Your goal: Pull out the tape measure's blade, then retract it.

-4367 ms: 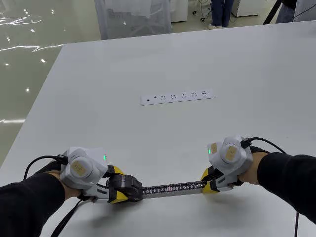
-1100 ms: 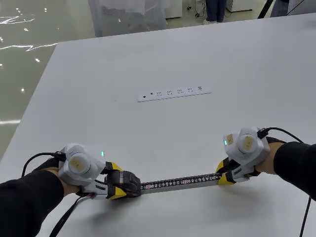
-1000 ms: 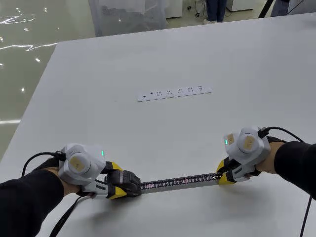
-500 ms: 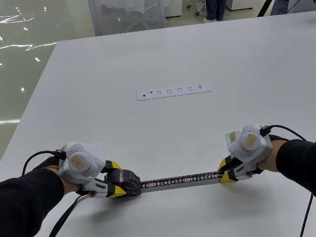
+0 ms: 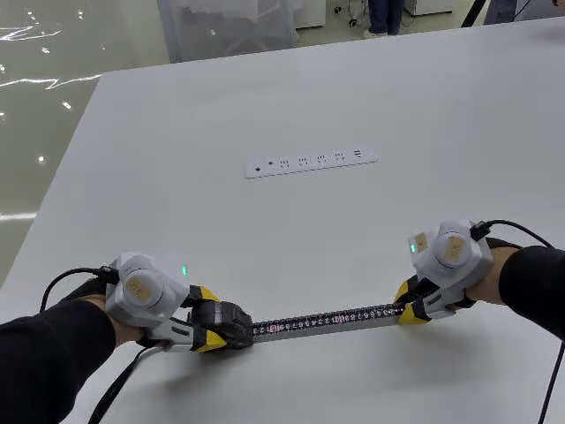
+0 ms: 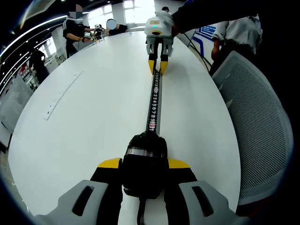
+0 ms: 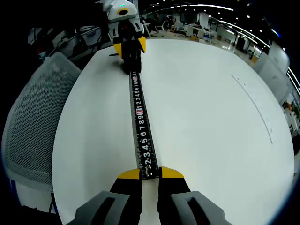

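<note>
Shifted rightward along the white table's (image 5: 265,106) front edge since earlier, right gripper (image 5: 408,311), jaws pinched on the tip of the black numbered metal blade (image 5: 327,320), lengthens it, while left gripper (image 5: 214,323) clamps the black rounded tape measure case (image 5: 228,321) as anchor toward the front-left corner.

White worktop (image 5: 371,79); power strip (image 5: 311,162) well beyond the left hand-held gripper (image 5: 216,320); glossy greenish floor (image 5: 44,132) to its left; grey mesh chair (image 6: 255,122) by the worktop's near edge.

tape measure (image 5: 225,323): black case | blade (image 5: 327,320): drawn out, straight, numbers up
</note>
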A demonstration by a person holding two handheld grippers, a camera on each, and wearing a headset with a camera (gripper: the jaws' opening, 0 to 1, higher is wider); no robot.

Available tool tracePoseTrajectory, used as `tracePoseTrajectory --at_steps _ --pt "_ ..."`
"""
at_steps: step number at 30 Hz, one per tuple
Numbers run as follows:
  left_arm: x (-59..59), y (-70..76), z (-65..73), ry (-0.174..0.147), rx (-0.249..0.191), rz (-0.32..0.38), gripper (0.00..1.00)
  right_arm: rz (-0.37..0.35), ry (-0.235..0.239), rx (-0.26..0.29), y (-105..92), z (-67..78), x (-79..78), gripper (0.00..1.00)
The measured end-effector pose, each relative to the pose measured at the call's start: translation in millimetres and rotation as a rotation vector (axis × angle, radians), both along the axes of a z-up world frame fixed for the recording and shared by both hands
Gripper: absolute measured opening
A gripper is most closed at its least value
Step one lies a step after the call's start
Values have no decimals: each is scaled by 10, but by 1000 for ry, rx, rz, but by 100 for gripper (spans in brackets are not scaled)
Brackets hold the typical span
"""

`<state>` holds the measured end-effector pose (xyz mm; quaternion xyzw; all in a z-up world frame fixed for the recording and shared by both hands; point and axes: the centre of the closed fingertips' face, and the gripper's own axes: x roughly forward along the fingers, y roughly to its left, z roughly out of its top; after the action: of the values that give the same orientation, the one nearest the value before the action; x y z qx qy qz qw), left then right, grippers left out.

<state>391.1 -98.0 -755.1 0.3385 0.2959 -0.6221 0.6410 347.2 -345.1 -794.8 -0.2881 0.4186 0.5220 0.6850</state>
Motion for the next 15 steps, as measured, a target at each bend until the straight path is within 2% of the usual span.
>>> tracePoseTrajectory --at_steps 15 --pt "4 -5 0 1 -2 2 28 -10 2 -6 -69 0 -6 8"
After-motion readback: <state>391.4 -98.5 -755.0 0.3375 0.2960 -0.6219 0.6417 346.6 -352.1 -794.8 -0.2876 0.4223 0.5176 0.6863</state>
